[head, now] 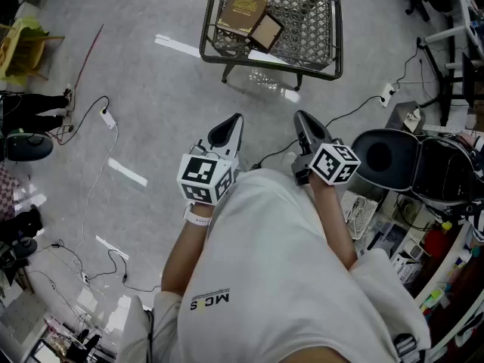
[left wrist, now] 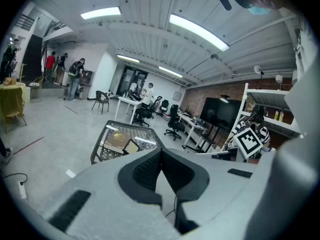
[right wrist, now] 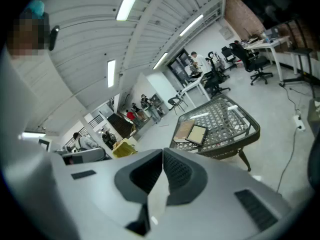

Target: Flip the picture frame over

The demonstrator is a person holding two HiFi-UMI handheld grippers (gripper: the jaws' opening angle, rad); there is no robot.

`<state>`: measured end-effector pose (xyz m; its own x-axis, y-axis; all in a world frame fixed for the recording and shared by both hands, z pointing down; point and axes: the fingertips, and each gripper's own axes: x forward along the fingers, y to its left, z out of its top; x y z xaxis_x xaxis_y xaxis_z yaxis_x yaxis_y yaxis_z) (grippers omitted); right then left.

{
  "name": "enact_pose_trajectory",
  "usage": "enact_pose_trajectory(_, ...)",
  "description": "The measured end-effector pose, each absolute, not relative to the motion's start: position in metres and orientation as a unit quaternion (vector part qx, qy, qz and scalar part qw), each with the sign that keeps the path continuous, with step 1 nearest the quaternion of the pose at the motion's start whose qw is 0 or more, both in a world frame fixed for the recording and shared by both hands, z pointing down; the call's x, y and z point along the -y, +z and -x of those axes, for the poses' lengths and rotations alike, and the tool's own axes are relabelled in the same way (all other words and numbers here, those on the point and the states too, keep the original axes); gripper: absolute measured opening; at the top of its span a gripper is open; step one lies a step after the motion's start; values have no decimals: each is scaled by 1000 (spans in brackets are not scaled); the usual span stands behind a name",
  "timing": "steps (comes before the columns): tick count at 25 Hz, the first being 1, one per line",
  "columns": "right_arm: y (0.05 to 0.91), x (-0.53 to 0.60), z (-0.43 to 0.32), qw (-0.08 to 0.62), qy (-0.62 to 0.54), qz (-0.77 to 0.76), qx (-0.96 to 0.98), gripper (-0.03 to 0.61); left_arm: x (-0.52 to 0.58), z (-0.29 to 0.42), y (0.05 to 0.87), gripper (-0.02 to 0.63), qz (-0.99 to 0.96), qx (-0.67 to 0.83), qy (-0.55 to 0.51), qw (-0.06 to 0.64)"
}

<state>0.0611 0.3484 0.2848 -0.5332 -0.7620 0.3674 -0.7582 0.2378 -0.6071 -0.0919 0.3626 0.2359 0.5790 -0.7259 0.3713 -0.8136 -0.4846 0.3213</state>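
A small picture frame (head: pixel 266 31) lies flat on a dark metal mesh table (head: pixel 268 60), next to a brown book (head: pixel 242 11). My left gripper (head: pixel 234 122) and right gripper (head: pixel 302 119) are held side by side close to the person's body, well short of the table and pointing toward it. Both are shut with nothing between the jaws. In the left gripper view, the frame (left wrist: pixel 131 146) sits beyond the closed left gripper (left wrist: pixel 161 152). The right gripper view shows the frame (right wrist: pixel 196 134) on the table (right wrist: pixel 235 134) past the shut right gripper (right wrist: pixel 163 151).
Cables and a power strip (head: pixel 109 118) trail over the grey floor at left, and another cable and power strip (head: pixel 387 94) lie at right. A black round seat (head: pixel 386 157) and cluttered desks stand at right. A yellow chair (head: pixel 21 48) is at far left. People stand far off.
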Motion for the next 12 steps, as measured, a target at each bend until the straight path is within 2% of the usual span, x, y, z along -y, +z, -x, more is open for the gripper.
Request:
enact_pose_trajectory(5,248,-380,-57,-18,-342,430,-835,21,-379,57,229,25,-852,456,98,238)
enact_pose_trajectory(12,219,-396,-72,-35,-278,435,-856,18,-396,24,215,25,-850,466,82,234)
